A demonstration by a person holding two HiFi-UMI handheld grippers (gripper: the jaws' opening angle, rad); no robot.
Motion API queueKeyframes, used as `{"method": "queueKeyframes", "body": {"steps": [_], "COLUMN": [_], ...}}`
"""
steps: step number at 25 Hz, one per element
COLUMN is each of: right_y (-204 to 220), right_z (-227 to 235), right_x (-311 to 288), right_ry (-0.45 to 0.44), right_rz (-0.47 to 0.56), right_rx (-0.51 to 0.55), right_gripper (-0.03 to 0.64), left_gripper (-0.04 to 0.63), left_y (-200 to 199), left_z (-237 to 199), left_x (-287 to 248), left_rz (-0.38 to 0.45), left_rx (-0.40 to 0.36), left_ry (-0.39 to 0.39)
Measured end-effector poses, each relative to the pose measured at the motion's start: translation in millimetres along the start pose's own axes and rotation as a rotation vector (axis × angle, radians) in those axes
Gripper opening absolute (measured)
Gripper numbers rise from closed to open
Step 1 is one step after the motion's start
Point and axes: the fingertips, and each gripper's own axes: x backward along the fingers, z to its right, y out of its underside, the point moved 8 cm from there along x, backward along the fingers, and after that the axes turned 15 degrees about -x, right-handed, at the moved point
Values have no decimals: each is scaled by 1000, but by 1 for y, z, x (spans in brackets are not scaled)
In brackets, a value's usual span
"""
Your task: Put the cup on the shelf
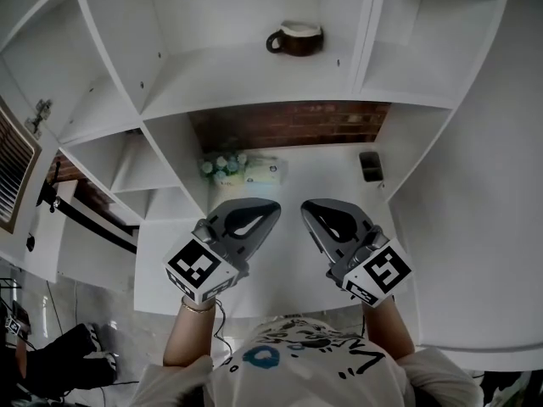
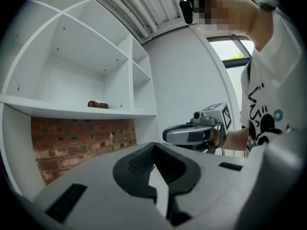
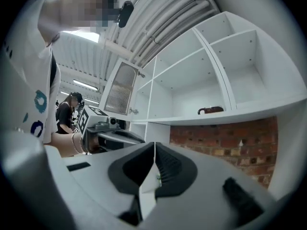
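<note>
A dark brown cup with a pale inside stands on the white shelf above the brick-backed counter; it also shows small in the left gripper view and the right gripper view. My left gripper hangs low over the white counter, well below the cup, jaws shut with nothing between them. My right gripper is beside it at the same height, also shut and empty. Each gripper appears in the other's view: right gripper, left gripper.
On the counter against the brick wall sit a pack of small bottles, a pale box and a dark container. White shelf compartments surround the counter. A person stands at the lower left.
</note>
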Motion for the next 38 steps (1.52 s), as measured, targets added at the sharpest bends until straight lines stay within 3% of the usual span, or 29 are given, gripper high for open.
{"method": "queueKeyframes", "body": {"steps": [4, 7, 13, 22, 29, 38], "right_y": [27, 44, 69, 81, 92, 99], "right_z": [-4, -7, -16, -19, -23, -29], "right_x": [12, 20, 25, 24, 21, 8], "right_ry": [25, 41, 9, 42, 52, 56], "right_rz": [-16, -37, -110, -154, -199, -143], "right_rx": [-100, -149, -165, -179, -176, -196], "right_gripper": [28, 28, 27, 26, 26, 26], "left_gripper": [15, 15, 15, 15, 15, 15], "left_y": [32, 46, 63, 67, 71, 85], "left_z": [29, 48, 68, 75, 75, 76], "left_x": [2, 7, 20, 25, 29, 37], "left_rz": [-42, -76, -78, -100, -96, -109], "left_rx": [94, 124, 202, 147, 153, 173], "left_ry": [-3, 1, 1, 16, 35, 49]}}
